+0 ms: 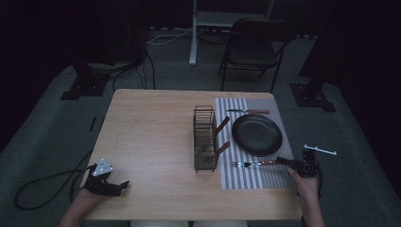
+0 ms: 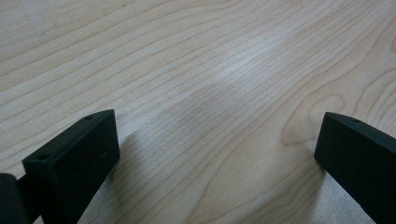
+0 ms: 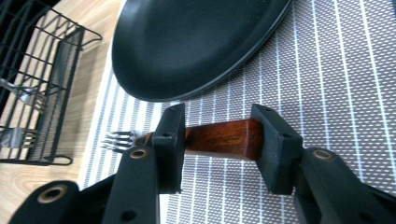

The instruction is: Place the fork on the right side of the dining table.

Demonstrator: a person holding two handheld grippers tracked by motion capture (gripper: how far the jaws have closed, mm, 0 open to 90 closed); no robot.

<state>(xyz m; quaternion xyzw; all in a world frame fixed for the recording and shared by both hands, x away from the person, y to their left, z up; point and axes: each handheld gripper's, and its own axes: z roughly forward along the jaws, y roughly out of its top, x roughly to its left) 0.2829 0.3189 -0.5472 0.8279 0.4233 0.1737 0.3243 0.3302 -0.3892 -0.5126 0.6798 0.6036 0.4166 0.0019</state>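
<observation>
A fork (image 1: 248,164) with a wooden handle (image 3: 219,137) lies flat on the striped placemat (image 1: 255,177), just in front of a black plate (image 1: 257,135). My right gripper (image 1: 283,161) hangs over its handle end. In the right gripper view, the right gripper (image 3: 218,114) has its jaws partly apart and in line with the fork. One jaw covers the handle near the neck and the other stands at the butt end. My left gripper (image 1: 124,185) rests at the table's front left corner. In its own view, the left gripper (image 2: 217,126) is wide open over bare wood.
A black wire cutlery basket (image 1: 205,137) stands mid-table at the mat's left edge, with two wooden handles (image 1: 222,125) sticking out. Forks (image 3: 21,95) lie inside it. A knife (image 1: 248,111) lies beyond the plate. A chair (image 1: 250,47) stands past the table.
</observation>
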